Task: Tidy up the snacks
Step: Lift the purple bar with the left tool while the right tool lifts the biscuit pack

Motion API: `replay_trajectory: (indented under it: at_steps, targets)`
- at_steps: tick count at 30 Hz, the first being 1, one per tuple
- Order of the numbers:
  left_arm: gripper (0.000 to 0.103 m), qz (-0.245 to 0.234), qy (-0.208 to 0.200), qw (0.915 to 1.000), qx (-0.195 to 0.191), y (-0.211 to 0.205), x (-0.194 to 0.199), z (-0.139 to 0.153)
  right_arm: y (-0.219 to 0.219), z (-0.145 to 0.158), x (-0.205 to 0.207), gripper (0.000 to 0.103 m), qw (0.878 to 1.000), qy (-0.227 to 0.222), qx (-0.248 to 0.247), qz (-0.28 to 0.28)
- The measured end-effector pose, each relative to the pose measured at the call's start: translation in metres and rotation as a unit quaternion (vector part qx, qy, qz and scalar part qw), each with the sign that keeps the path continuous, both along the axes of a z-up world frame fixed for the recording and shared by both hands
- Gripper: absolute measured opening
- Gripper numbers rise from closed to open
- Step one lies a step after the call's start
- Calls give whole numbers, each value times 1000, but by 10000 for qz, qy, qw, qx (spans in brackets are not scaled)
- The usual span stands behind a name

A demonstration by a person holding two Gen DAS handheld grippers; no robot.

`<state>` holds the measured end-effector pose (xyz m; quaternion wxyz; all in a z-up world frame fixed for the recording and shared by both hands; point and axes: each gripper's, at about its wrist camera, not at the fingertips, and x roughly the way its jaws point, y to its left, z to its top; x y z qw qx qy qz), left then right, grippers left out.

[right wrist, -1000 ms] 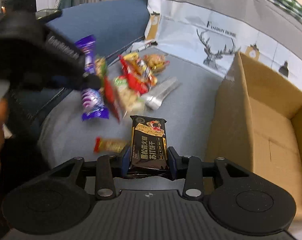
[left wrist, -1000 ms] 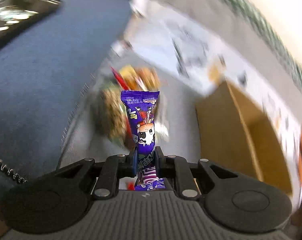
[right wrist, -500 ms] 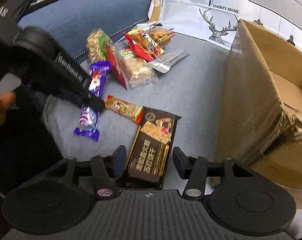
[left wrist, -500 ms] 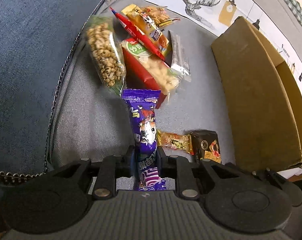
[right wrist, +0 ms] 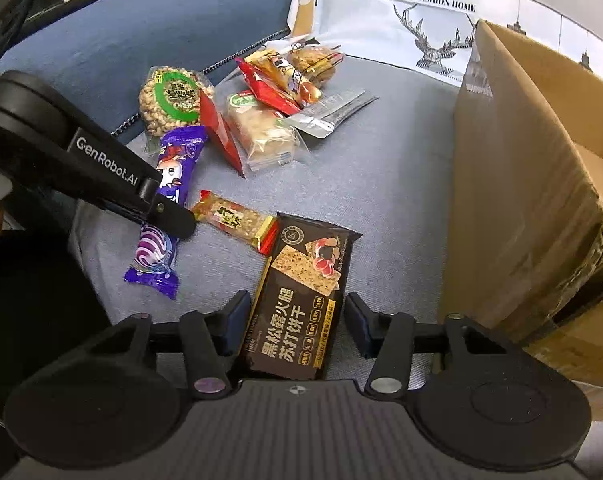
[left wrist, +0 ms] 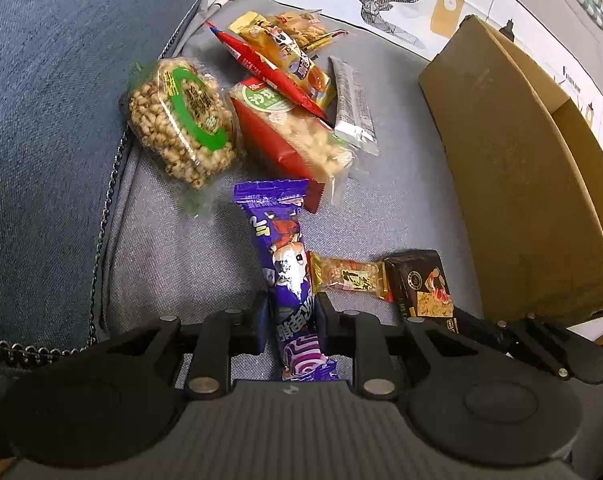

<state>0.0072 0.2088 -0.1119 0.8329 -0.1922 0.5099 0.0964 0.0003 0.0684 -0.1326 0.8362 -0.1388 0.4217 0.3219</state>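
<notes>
The right gripper [right wrist: 297, 320], closing around the black cracker pack [right wrist: 301, 300] beside the cardboard box [right wrist: 521, 184], may skew it; the left gripper [left wrist: 291, 316] barely pinches the purple candy wrapper [left wrist: 285, 264].

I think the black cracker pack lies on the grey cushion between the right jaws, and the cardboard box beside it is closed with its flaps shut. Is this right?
Not fully. The black cracker pack does lie on the grey cushion between the right jaws, but the cardboard box beside it is open at the top; the right wrist view shows its inside.
</notes>
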Motion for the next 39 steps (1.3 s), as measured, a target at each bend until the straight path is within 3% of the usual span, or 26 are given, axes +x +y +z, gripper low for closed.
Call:
replay_trajectory:
  at_steps: [10,18,26,32,39]
  targets:
    - [20,-139,-189,9994,-242,1,-4,5,-4,3,-1,41,9999,-109,48,-61]
    - [20,-242,-888,9951,-354,3,-19,23,-12,29,-12,41,9983,-456,355,-72]
    - [20,-228,-1480,9886,-159,-3,-33,40,-20,58,-21,41,9948,-792,636,-94]
    - [20,21,-2033,9790,-153,1,-49,52,-30,77,-33,41,9841,-1420,1062,96]
    - [20,194,-2372,9712,-73,4,-57,63,-44,92,-36,41,9672,-1930,1586,450]
